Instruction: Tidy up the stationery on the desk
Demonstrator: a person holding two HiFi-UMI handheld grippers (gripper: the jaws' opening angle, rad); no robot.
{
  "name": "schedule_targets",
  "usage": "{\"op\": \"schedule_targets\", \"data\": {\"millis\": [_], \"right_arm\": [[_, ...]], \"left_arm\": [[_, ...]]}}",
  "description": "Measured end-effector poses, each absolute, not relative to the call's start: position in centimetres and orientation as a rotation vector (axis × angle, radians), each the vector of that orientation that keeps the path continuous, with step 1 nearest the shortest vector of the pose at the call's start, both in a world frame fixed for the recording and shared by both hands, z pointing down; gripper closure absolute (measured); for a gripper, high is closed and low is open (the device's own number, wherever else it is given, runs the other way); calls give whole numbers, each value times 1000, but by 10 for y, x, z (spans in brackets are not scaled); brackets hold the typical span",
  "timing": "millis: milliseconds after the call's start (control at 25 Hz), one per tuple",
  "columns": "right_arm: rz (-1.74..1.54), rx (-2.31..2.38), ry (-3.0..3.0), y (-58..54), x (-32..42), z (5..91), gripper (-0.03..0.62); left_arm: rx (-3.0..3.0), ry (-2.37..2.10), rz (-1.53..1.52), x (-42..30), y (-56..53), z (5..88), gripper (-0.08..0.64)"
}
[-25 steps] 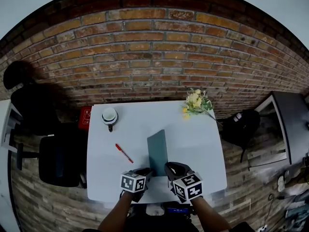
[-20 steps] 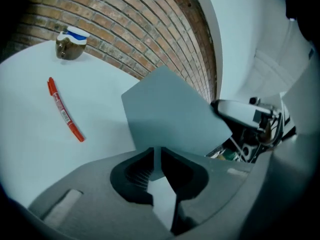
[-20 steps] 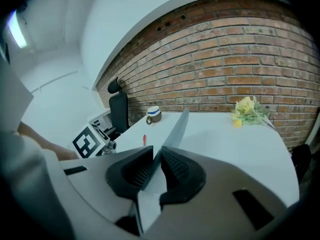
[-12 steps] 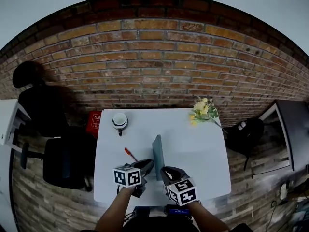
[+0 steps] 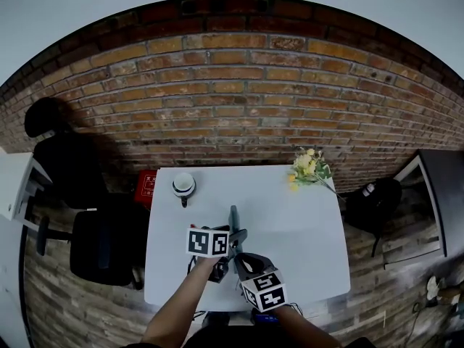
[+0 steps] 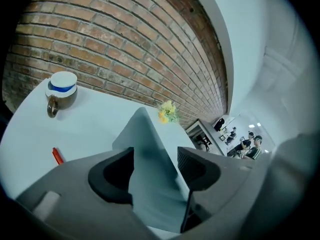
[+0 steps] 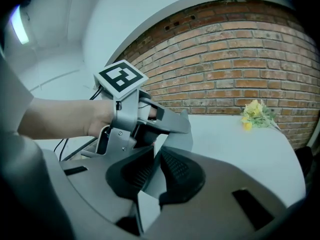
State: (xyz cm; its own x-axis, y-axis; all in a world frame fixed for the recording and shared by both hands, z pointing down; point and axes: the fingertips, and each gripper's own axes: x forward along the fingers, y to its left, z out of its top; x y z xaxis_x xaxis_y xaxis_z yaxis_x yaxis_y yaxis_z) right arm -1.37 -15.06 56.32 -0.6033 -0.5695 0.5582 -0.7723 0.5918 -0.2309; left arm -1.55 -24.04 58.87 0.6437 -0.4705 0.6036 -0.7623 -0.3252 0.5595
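The thin grey-blue notebook (image 5: 233,222) stands upright on edge over the front middle of the white desk (image 5: 312,230). Its top corner points toward the brick wall (image 5: 232,93).

Your right gripper (image 7: 154,166) has hold of it. The jaws are drawn narrow and the ribbed pads (image 7: 172,168) press on both faces of its lower part.

Your left gripper (image 6: 155,161) has just been opening its jaws, and they now stand wide. The notebook (image 6: 150,154) rises between them. It is close against the pad on the left of that view and clear of the other, so nothing pinches it there.

In the head view your left gripper (image 5: 235,236) sits just beyond your right gripper (image 5: 245,263), both at the same notebook.

Farther out on the desk:
- A red pen (image 6: 57,156) lies left of the notebook.
- A white mug with a blue band (image 5: 183,185) stands near the back left corner.
- A bunch of yellow flowers (image 5: 308,167) lies at the back right.
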Motion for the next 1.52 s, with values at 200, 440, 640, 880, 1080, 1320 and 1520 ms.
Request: {"op": "schedule_targets", "data": {"millis": [200, 440, 640, 880, 1080, 1320, 1520], "right_arm": [[625, 1040, -2407, -150, -21, 563, 538], [634, 999, -2432, -149, -24, 563, 540], [619, 1007, -2424, -151, -13, 563, 574], [653, 1109, -2371, -162, 31, 571, 574], [644, 1200, -2319, -172, 72, 575, 577], [652, 1262, -2274, -179, 110, 578, 577], [669, 1288, -2240, -180, 128, 585, 578]], "left_arm": [[1947, -970, 523, -9, -238, 604, 299], [1891, -992, 547, -12, -235, 613, 322], [1827, -1027, 452, -20, -236, 612, 416], [1741, -1021, 282, -29, -238, 609, 483], [1670, -927, 9, -11, -243, 606, 488], [1625, -823, -168, 15, -245, 618, 488], [1601, -808, -213, 13, -245, 634, 488]]}}
